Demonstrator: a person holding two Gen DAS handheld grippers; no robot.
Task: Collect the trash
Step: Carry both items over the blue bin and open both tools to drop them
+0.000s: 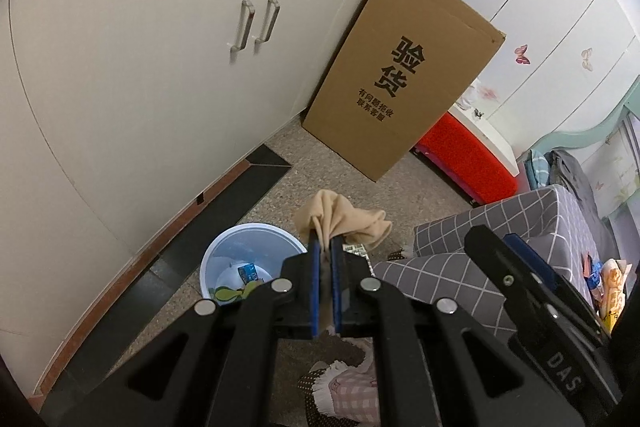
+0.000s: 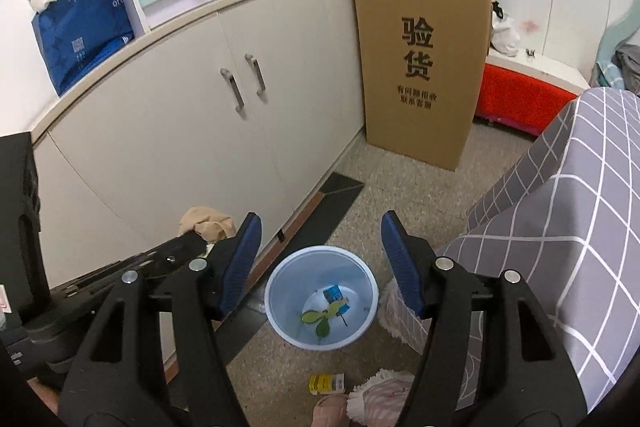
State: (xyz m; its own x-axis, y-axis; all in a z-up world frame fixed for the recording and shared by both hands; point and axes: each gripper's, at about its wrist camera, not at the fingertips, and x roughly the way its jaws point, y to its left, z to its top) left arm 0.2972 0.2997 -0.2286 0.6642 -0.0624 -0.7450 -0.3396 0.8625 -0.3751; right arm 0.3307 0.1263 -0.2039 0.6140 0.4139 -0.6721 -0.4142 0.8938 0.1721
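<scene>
My left gripper (image 1: 326, 243) is shut on a beige crumpled sock (image 1: 344, 215), which sticks up from between the blue pads. It hangs just right of a light blue bin (image 1: 248, 267) on the floor. In the right wrist view the bin (image 2: 280, 291) lies below, between the fingers of my right gripper (image 2: 320, 223), which is open with nothing in it. Inside the bin lie a green leaf (image 2: 320, 319) and a blue-white wrapper (image 2: 334, 295). The left gripper (image 2: 188, 243) with the sock (image 2: 206, 223) shows at the left of that view.
White cabinet doors (image 2: 180, 147) run along the left. A tall cardboard box (image 2: 416, 59) leans at the back beside a red stool (image 2: 520, 95). A grey checked cover (image 2: 560, 207) fills the right. A small yellow box (image 2: 326, 383) and a pink slipper (image 2: 332, 407) lie on the floor.
</scene>
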